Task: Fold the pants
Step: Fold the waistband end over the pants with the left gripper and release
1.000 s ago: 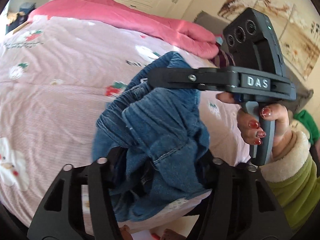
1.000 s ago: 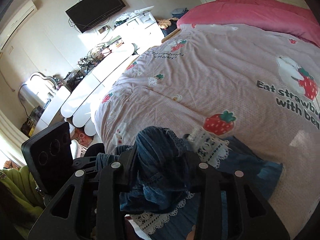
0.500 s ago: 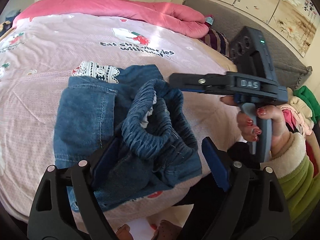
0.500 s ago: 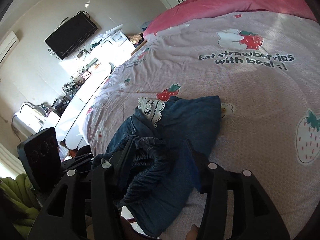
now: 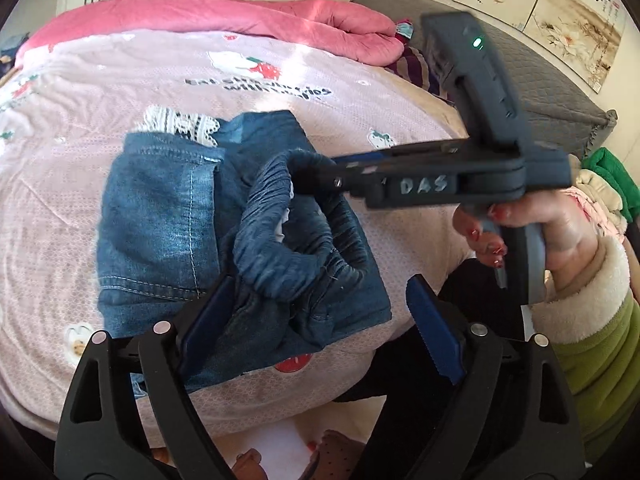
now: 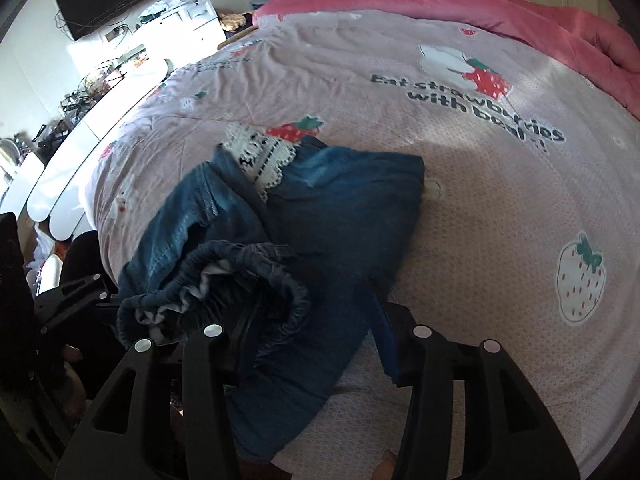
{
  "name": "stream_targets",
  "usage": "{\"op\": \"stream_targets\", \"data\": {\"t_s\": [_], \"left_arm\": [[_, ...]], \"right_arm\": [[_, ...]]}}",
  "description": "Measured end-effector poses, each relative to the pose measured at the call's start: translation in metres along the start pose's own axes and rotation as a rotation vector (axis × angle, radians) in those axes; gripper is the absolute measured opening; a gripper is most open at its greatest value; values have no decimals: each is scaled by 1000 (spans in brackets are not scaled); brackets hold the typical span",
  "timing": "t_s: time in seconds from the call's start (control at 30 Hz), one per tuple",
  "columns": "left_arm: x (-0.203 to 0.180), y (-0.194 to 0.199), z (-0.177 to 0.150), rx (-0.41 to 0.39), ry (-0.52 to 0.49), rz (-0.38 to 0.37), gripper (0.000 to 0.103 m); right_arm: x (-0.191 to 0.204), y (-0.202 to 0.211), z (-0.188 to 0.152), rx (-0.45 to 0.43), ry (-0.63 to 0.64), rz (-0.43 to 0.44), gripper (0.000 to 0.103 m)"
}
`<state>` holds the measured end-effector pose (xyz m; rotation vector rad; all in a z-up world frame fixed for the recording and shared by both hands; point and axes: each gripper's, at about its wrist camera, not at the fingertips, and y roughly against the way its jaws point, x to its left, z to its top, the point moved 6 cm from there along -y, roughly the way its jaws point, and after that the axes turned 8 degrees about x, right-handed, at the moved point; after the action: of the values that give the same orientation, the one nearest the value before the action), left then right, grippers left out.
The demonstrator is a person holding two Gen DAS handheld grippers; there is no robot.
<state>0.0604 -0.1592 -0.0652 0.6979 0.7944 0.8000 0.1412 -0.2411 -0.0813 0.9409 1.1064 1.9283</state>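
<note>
On bed: pants [image 5: 168,216] bunched, folded

Pretty bright daylight is seen in both views, blown out by the window side in the right wrist view. The right gripper [image 5: 320,172] is motion-blurred, and edges are heavily fisheye-warped and vignetted.

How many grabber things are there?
2. The left gripper sits at the bottom of the left camera's view, open over the jeans. The right gripper comes in from the right, at their waistband.
</note>
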Motion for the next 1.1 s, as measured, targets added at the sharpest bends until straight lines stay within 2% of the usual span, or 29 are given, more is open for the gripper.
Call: {"op": "stream_targets", "data": {"t_s": [0.13, 0.23, 0.3, 0.43, 0.57, 0.67, 0.83, 0.97, 1.07, 1.1], "left_arm": [[0, 2, -1, -8, -8, -19, 82], [4, 18, 3, -27, 19, -85, 88], [12, 36, 7, -55, 39, -102, 92], [43, 70, 18, -118, 100, -67, 93], [86, 96, 34, -154, 172, 51, 93], [105, 106, 48, -170, 196, 87, 93], [113, 93, 69, -120, 159, 137, 93], [115, 67, 74, -41, 106, 157, 93], [117, 49, 70, 0, 100, 153, 92], [118, 46, 67, 11, 103, 145, 91]], "right_arm": [[-6, 9, -8, -24, -62, 51, 48], [-2, 33, -10, -80, -70, 72, 48], [2, 53, -11, -130, -69, 81, 55], [14, 85, -16, -208, -34, 93, 60], [37, 105, -24, -258, 33, 76, 69], [67, 114, -32, -284, 122, 78, 73], [139, 111, -49, -287, 369, 74, 74], [188, 80, -64, -234, 612, -22, 74], [197, 52, -65, -164, 702, -81, 69], [196, 45, -64, -148, 714, -93, 62]]}}
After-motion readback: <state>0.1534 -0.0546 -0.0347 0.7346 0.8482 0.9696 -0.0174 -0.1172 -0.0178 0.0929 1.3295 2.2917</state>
